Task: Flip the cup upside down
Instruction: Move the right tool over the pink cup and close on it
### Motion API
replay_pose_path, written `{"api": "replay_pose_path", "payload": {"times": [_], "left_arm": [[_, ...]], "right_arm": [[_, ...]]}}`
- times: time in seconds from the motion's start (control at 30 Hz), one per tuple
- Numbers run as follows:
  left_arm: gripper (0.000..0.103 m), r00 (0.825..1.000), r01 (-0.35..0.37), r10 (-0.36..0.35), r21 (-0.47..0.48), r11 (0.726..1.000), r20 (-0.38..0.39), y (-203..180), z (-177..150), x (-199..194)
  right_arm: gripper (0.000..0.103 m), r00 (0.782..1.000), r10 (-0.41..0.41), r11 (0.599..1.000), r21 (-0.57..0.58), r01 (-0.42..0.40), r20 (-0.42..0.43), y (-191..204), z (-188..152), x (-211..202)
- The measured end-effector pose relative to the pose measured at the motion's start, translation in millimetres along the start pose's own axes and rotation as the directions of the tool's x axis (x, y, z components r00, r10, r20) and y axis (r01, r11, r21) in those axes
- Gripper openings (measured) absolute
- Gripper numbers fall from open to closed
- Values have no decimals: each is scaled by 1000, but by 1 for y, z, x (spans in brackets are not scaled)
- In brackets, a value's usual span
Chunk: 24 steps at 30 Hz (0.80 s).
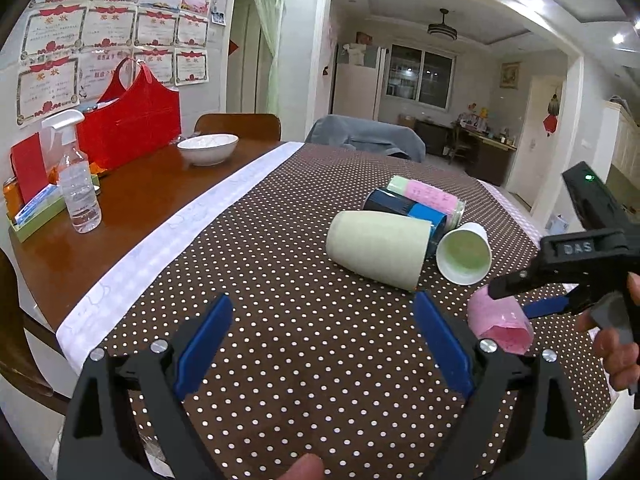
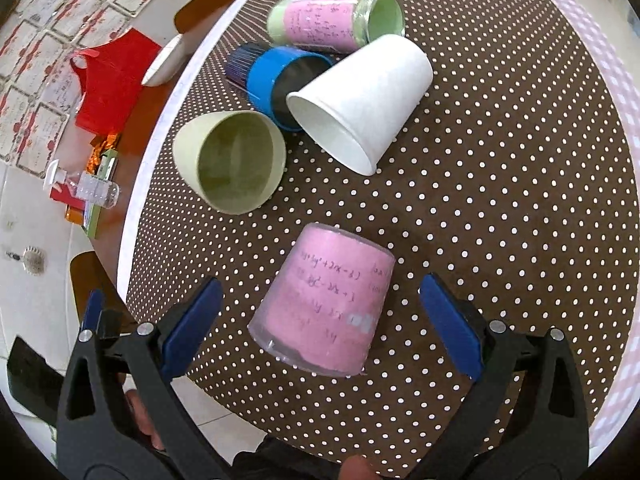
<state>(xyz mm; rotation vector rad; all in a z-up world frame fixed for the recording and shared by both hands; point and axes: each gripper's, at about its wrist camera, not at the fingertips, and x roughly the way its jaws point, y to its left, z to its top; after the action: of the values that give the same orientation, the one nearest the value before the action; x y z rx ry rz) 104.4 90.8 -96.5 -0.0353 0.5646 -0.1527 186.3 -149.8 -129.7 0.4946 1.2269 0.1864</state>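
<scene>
A pink cup (image 2: 326,302) with handwriting stands upside down on the dotted tablecloth (image 2: 500,208), wide rim down, between my right gripper's open jaws without touching them. My right gripper (image 2: 320,300) is open. The pink cup also shows in the left wrist view (image 1: 500,324), under the right gripper (image 1: 520,296). My left gripper (image 1: 324,316) is open and empty over bare cloth. A pale green cup (image 1: 378,250) (image 2: 232,160), a white paper cup (image 1: 464,256) (image 2: 360,100), a blue and black cup (image 2: 276,80) and a pink-labelled green cup (image 2: 336,20) lie on their sides.
A white bowl (image 1: 208,148), a spray bottle (image 1: 78,184) and a red bag (image 1: 132,120) stand on the wooden table part at the left. A chair (image 1: 238,126) stands behind the table. The table's near edge runs close to the pink cup (image 2: 224,392).
</scene>
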Motion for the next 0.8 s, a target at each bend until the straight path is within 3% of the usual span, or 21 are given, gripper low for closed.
{"api": "replay_pose_path", "payload": {"times": [0.17, 0.27, 0.37, 0.43, 0.8], "left_arm": [[90, 1000, 12, -12, 9, 1000, -6, -6, -2, 0], [90, 1000, 18, -18, 12, 1000, -13, -8, -2, 1], [90, 1000, 20, -20, 14, 1000, -15, -9, -2, 2], [90, 1000, 22, -21, 14, 1000, -17, -10, -2, 2], [90, 1000, 24, -24, 30, 999, -20, -19, -1, 0]], "right_arm": [[96, 999, -21, 1000, 12, 21, -35, 5, 9, 14], [86, 997, -41, 999, 15, 42, -63, 6, 12, 24], [70, 996, -61, 998, -4, 61, -72, 10, 13, 29], [68, 996, -65, 998, -19, 64, -68, 13, 15, 30], [64, 994, 109, 994, 14, -110, 30, -14, -4, 1]]}}
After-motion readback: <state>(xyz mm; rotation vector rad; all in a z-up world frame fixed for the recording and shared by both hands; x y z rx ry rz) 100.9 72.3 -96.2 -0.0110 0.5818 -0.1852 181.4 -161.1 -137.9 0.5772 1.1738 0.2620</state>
